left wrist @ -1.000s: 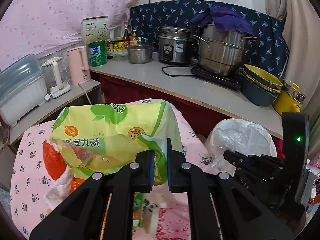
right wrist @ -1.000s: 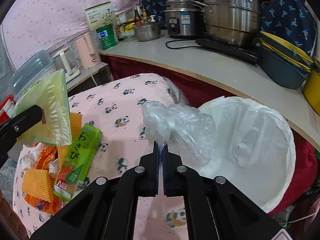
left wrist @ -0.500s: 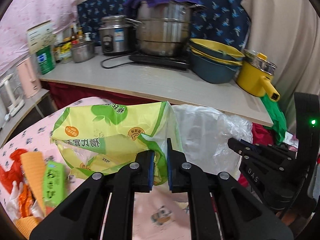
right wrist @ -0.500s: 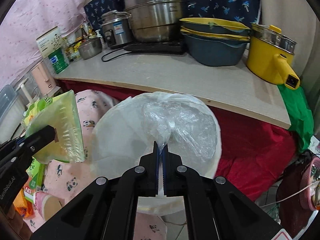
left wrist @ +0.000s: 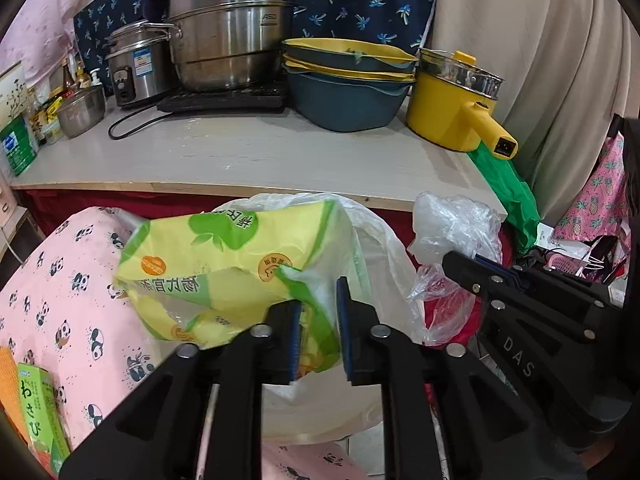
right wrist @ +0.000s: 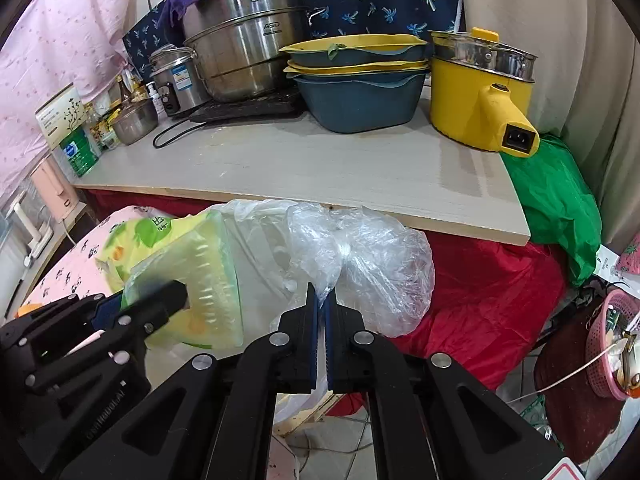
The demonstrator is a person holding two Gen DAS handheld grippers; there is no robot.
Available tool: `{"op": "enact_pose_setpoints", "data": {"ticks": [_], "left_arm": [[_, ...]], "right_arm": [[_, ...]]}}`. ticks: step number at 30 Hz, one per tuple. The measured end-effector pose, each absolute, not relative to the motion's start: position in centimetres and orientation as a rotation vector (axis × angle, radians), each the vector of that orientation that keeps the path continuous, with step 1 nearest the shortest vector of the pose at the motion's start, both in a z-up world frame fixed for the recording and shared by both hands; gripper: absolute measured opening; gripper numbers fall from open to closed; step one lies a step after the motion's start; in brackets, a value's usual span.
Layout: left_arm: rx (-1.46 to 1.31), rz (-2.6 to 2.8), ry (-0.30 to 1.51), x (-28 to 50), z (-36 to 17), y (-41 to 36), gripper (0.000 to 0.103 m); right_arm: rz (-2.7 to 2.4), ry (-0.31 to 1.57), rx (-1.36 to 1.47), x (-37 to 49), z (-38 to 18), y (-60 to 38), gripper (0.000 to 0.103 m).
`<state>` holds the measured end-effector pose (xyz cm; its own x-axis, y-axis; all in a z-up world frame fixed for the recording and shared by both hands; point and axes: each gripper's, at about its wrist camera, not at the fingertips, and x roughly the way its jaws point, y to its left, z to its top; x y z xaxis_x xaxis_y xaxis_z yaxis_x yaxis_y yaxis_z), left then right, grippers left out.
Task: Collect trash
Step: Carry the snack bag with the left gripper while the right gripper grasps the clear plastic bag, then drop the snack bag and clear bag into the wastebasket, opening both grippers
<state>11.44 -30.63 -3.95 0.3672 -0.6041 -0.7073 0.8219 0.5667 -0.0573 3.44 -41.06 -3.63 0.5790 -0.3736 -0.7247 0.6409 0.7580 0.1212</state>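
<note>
The left tool [left wrist: 318, 320], jaws parted around the yellow-green wrapper [left wrist: 224, 268], should be cleared over the white bin liner [left wrist: 380, 248] before the right tool [right wrist: 320, 320], clenched on the clear plastic bag [right wrist: 372, 264], is loosened.

Both wrist views face the counter [left wrist: 256, 156] closely — sharing it.

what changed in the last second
Both grippers swung right, from over the panda cloth to the white bin liner. The left gripper has opened, so the yellow bag sits loose between its fingers. The right gripper stays clamped on the clear bag.
</note>
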Motion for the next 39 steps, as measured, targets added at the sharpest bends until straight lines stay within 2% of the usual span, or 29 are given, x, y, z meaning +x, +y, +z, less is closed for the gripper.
{"op": "enact_pose_setpoints", "data": {"ticks": [1,3,6,11,13,18,27,30,34,39], "left_arm": [[0.336,-0.934,0.746,11.3,-4.0,-30.8,0.036],[0.329,-0.917,0.733,11.3,-3.9,-30.6,0.051],[0.31,-0.891,0.733,11.7,-3.6,-30.2,0.06],[0.294,-0.839,0.736,12.6,-3.3,-28.9,0.062],[0.283,-0.817,0.735,12.9,-3.2,-28.3,0.069],[0.249,-0.784,0.728,13.5,-2.6,-26.7,0.077],[0.208,-0.691,0.721,15.2,-2.0,-23.4,0.077],[0.187,-0.665,0.731,15.8,-1.9,-22.3,0.077],[0.181,-0.636,0.726,16.0,-1.8,-21.0,0.077],[0.167,-0.61,0.715,15.8,-1.3,-19.5,0.082]], "right_arm": [[-0.614,0.739,0.397,3.3,-3.6,-41.1,0.003],[-0.618,0.734,0.402,3.3,-3.5,-41.4,0.003],[-0.616,0.728,0.405,3.4,-3.4,-41.6,0.003],[-0.593,0.723,0.406,4.2,-3.2,-41.3,0.004],[-0.578,0.724,0.406,4.7,-3.2,-41.1,0.004],[-0.549,0.726,0.396,6.1,-3.2,-40.3,0.004],[-0.507,0.735,0.397,7.9,-3.3,-39.3,0.006],[-0.489,0.745,0.387,8.6,-3.4,-38.8,0.01],[-0.477,0.741,0.37,9.2,-3.1,-38.0,0.029],[-0.473,0.723,0.362,9.0,-2.2,-37.2,0.037]]}}
